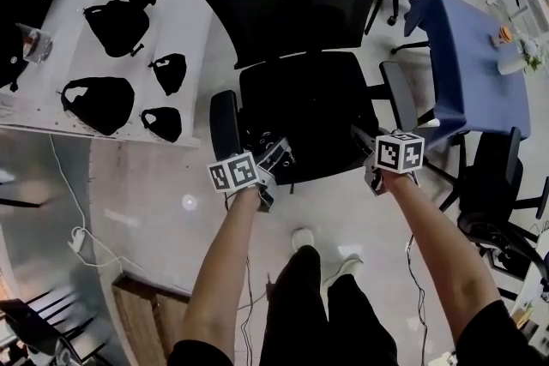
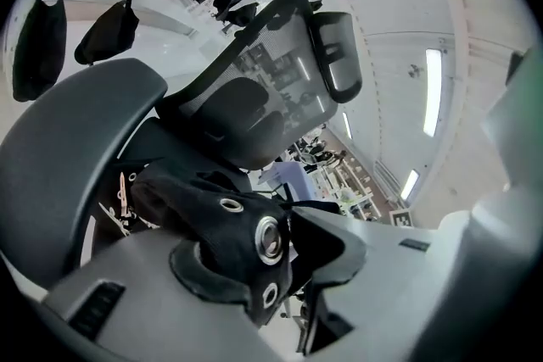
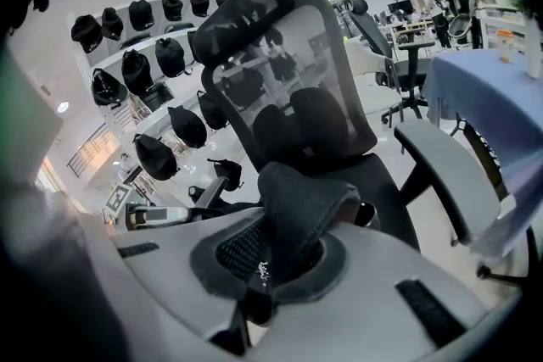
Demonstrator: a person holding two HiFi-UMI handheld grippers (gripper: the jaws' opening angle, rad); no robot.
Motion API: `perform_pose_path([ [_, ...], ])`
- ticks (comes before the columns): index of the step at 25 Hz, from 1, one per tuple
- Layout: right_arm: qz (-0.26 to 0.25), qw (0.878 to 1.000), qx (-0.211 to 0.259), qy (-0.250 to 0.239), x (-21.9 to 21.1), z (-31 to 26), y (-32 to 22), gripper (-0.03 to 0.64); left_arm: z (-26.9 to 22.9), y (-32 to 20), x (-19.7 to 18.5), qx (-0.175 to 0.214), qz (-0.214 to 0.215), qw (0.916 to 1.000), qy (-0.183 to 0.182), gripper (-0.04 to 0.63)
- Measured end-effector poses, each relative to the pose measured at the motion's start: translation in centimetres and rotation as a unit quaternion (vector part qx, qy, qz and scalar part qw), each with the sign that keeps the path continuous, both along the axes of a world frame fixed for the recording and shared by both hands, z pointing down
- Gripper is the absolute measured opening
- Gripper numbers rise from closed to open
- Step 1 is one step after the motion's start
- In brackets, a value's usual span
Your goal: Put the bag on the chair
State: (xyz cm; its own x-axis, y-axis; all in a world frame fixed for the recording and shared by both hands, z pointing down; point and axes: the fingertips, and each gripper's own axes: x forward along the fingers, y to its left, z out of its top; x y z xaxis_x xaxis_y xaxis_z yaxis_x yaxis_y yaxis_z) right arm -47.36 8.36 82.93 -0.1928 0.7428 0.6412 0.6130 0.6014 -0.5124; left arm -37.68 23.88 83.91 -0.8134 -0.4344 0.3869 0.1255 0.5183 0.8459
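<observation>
A black mesh office chair (image 1: 300, 99) stands in front of me, its seat between both grippers. The black bag (image 2: 212, 216) hangs across the seat's front edge; in the head view it blends with the black seat. My left gripper (image 1: 273, 163) is at the seat's front left corner. Its jaws stand slightly parted, and the bag's fabric with metal eyelets (image 2: 268, 237) lies between them against one pad. My right gripper (image 1: 367, 146) is at the front right corner, shut on a fold of the bag's mesh fabric (image 3: 305, 199). The chair back (image 3: 297, 97) rises behind.
A white table (image 1: 193, 21) at the left carries several black bags (image 1: 111, 26). A blue-covered table (image 1: 463, 56) and other office chairs (image 1: 497, 184) stand at the right. My feet (image 1: 302, 237) are just before the chair, and a white cable (image 1: 77, 236) lies on the floor.
</observation>
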Motion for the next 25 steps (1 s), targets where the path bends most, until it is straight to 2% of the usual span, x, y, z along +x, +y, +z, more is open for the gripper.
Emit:
perform_pose_path([
  [4,-0.011,1.000,0.026,-0.001,1.5,2.1,-0.2,0.023,1.6,-0.4,0.9,0.002,0.003,0.9998,0.017,0.230],
  [9,-0.032,0.998,0.052,0.007,4.0,4.7,-0.1,0.034,3.8,-1.8,2.9,-0.025,0.049,0.9980,0.032,0.271],
  [14,-0.035,0.997,0.070,0.013,4.4,6.7,-0.3,0.074,5.9,-2.7,3.9,-0.030,0.073,0.9956,0.052,0.294],
  [20,-0.027,0.996,0.087,0.026,5.0,8.8,-1.2,0.152,8.6,-1.2,5.3,-0.067,0.044,0.9932,0.085,0.322],
  [25,-0.007,0.996,0.084,0.028,4.6,8.4,-2.2,0.186,9.2,-1.0,6.7,-0.070,0.035,0.9935,0.083,0.322],
])
